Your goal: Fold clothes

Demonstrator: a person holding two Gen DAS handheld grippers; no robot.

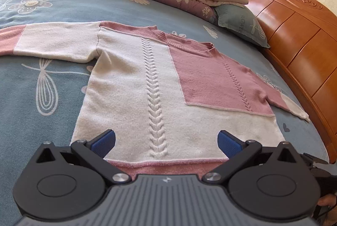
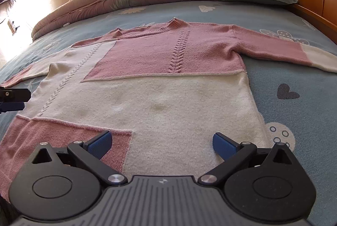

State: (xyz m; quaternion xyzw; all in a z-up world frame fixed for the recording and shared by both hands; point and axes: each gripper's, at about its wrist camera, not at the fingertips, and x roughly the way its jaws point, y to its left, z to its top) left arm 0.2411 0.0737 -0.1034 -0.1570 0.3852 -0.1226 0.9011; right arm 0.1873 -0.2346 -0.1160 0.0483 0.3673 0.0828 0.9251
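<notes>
Just ahead of both grippers, a pink-and-cream knit sweater [image 1: 160,78] lies flat on the blue flower-print bedsheet [image 1: 42,82], hem nearest, collar away, sleeves out sideways. Left gripper [image 1: 166,142] and right gripper [image 2: 161,141] hover over the hem, jaws spread, holding nothing. Bare sheet borders the sweater all round; a folded quilt [image 2: 126,0] lies beyond, a wooden headboard [image 1: 299,40] right. Cable ribs run down its front.
</notes>
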